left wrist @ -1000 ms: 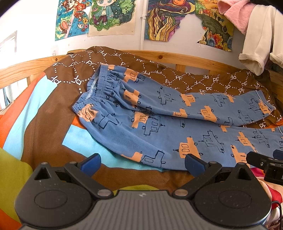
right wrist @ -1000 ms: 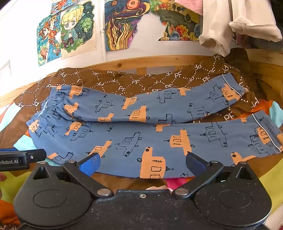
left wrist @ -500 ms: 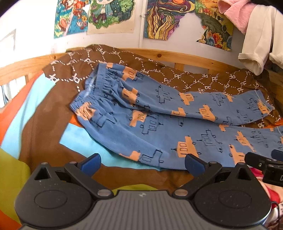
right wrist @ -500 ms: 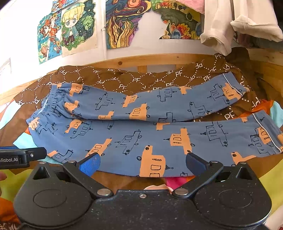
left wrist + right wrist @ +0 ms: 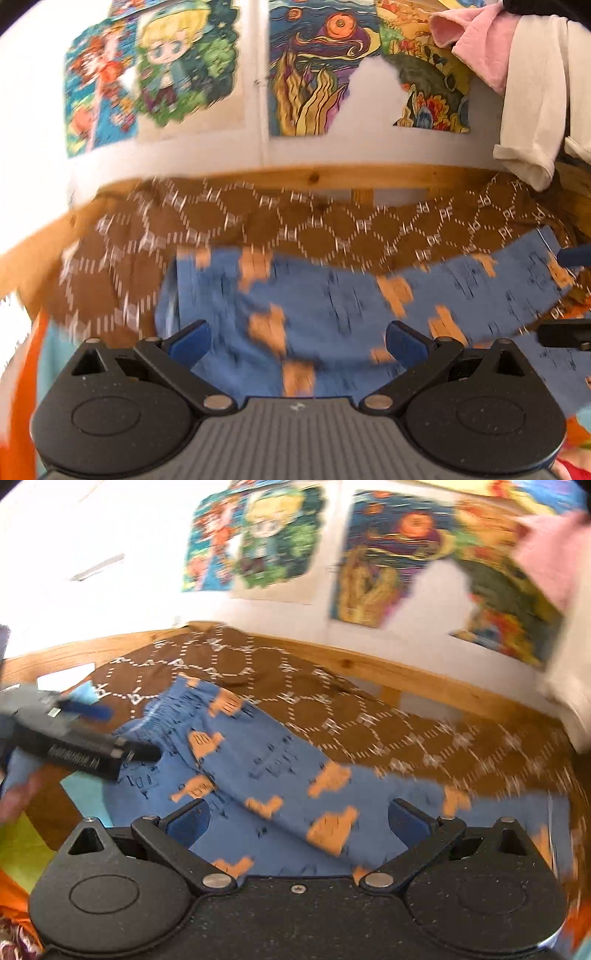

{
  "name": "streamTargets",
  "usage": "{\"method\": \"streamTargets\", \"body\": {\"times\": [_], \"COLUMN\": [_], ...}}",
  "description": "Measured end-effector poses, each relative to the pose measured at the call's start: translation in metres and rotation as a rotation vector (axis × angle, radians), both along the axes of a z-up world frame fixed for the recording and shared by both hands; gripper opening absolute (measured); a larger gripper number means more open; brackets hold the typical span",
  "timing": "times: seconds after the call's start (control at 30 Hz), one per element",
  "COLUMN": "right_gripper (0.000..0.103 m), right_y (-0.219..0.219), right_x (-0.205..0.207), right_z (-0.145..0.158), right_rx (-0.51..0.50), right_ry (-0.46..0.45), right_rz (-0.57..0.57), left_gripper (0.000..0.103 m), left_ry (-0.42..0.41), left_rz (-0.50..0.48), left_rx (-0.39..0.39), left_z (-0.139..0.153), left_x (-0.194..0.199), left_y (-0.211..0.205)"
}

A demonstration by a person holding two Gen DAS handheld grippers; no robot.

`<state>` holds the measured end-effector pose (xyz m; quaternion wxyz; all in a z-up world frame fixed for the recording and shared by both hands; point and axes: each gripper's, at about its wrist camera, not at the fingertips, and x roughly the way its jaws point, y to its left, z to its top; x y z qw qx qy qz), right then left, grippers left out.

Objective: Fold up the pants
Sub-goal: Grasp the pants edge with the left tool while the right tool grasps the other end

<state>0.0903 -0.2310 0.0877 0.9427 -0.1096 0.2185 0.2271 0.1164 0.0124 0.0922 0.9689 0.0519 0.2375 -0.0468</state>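
Left tool (image 5: 295, 345) and right tool (image 5: 297, 821) both gape wide.

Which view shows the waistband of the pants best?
The right wrist view: the gathered waistband of the pants lies unobstructed at the left end. The left wrist view shows it only blurred, at the pants' left edge.

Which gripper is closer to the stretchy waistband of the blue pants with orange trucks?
Left. The left gripper is right beside the gathered elastic waistband, with its fingers open. The right gripper is far along the legs, near the striped cuff.
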Motion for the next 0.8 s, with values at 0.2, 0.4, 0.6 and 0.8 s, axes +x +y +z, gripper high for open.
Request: {"method": "streamTargets", "body": {"times": [0.2, 0.4, 0.6, 0.8], "right_gripper": [0.102, 0.102, 0.102, 0.084], "right_y": [0.001, -0.02, -0.063, -0.087], "right_x": [0.096, 0.172, 0.223, 0.268], "right_z": [0.045, 0.02, -0.003, -0.029], "right_rx": [-0.116, 0.063, 0.09, 0.169], "right_ry": [0.17, 0.251, 0.298, 0.373], "right_rz": [0.129, 0.186, 0.177, 0.112], "left_gripper": [0.103, 0.103, 0.103, 0.088], "left_ry": [0.053, 0.208, 0.282, 0.45], "left_rz": [-0.089, -0.178, -0.267, -0.245], "left_rx": [0.023, 0.051, 0.231, 0.237], "left_z": [0.038, 0.021, -0.014, -0.046], "left_x": [0.086, 0.167, 0.22, 0.251], "left_y": [0.024, 0.025, 0.003, 0.012]}}
